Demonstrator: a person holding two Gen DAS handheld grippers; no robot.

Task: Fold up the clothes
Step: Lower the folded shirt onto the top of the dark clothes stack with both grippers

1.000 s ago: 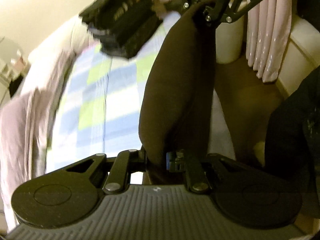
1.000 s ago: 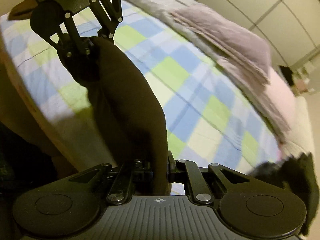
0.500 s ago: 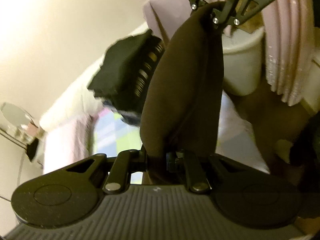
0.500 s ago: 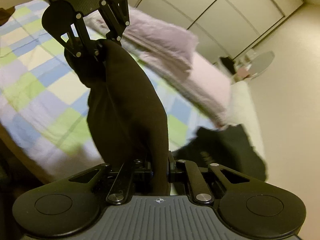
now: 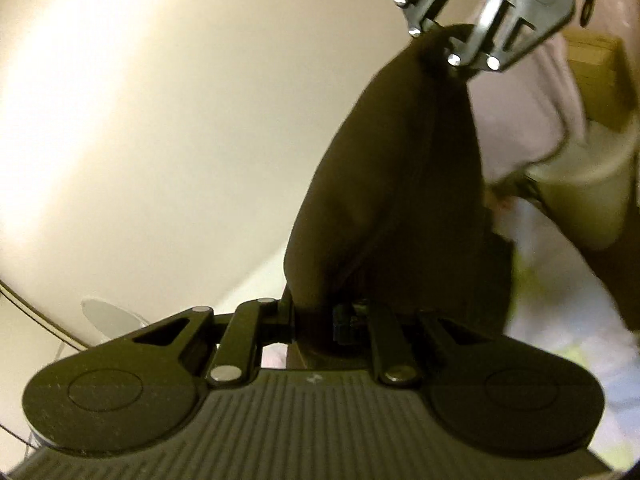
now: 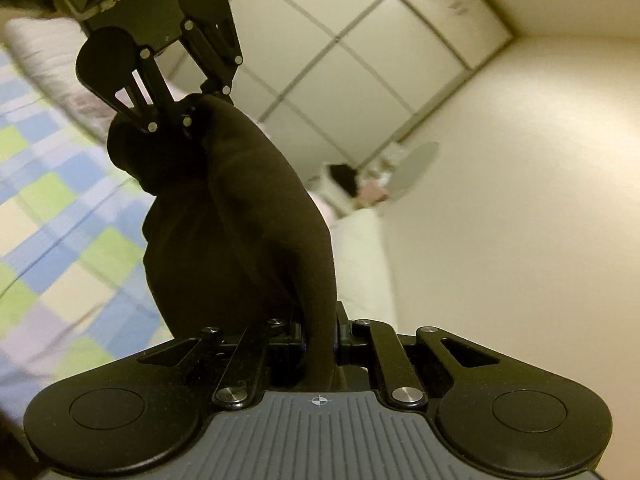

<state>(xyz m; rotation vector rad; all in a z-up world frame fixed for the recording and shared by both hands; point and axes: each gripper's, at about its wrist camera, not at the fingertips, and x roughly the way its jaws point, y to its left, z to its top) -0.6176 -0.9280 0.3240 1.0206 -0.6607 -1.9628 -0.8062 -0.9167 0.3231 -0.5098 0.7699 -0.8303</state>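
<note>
A dark brown garment point(image 5: 392, 184) hangs stretched in the air between my two grippers. My left gripper point(image 5: 316, 320) is shut on one end of it; the same gripper shows in the right wrist view point(image 6: 188, 120) at the upper left, clamped on the cloth. My right gripper point(image 6: 320, 340) is shut on the other end of the brown garment point(image 6: 240, 220), and it appears in the left wrist view point(image 5: 444, 44) at the top right. The fingertips of both are buried in the fabric. The checked bedspread point(image 6: 60, 220) lies below at the left.
A pale wall point(image 5: 160, 120) fills the left wrist view. White wardrobe doors point(image 6: 340, 60) and a wall corner stand behind. A white pillow or mattress edge point(image 6: 360, 260), a round mirror point(image 6: 416, 168) and a blurred dark heap point(image 6: 344, 176) lie beyond. Pink curtains point(image 5: 540, 100) hang at right.
Both grippers have risen together with the brown garment still clamped. The bed and the folded dark stack have dropped out of the left view; walls and wardrobe now fill the background.
</note>
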